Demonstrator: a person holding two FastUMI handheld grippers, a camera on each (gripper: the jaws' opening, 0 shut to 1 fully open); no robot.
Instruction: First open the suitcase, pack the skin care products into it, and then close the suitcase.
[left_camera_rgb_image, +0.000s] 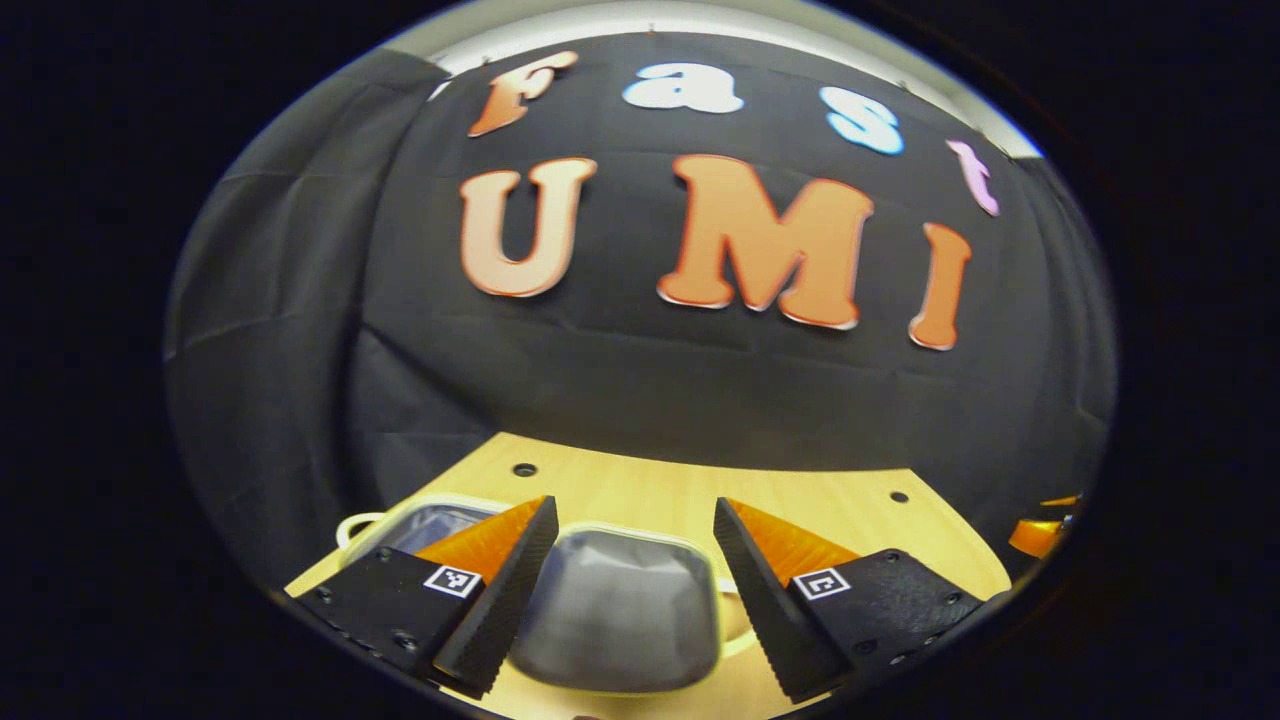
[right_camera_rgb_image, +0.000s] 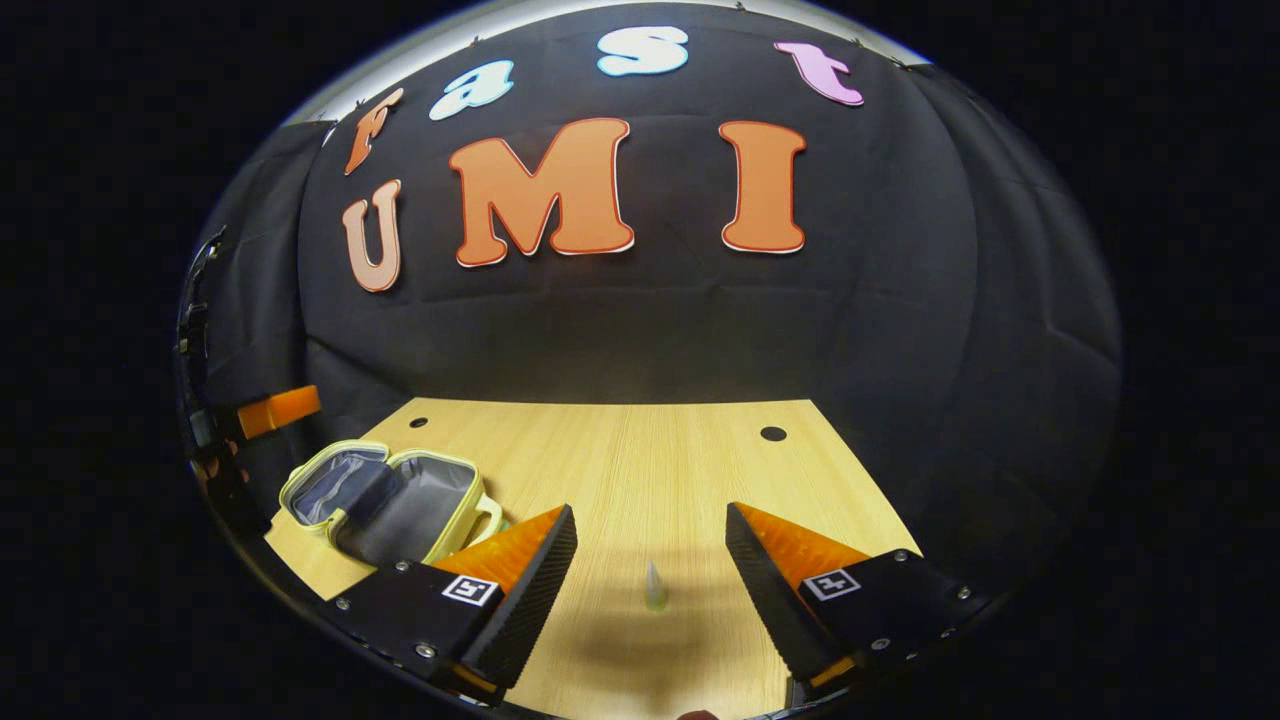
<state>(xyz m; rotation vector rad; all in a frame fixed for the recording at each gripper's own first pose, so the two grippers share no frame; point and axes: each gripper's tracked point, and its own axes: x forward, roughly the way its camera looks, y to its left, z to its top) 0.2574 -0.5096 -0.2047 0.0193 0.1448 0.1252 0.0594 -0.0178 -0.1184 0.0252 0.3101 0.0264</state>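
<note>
In the left gripper view the left gripper hangs above a light wooden table, its two fingers spread wide and holding nothing. Just ahead and below, between the fingers, lies the suitcase, a small soft case with a pale yellow-green rim and a grey lining, lying open; one half sits in the gap between the fingers and the other half reaches out behind the left finger, where a loop handle shows at the case's edge. In the right gripper view the right gripper is also held over the table, its fingers wide apart and empty. Straight ahead between them, a little way off on the wood, stands a small upright skin care tube, pale and blurred, too small to tell more. The open suitcase lies well to the left of this gripper, beside its left finger, both grey-lined halves facing up near the table's edge.
</note>
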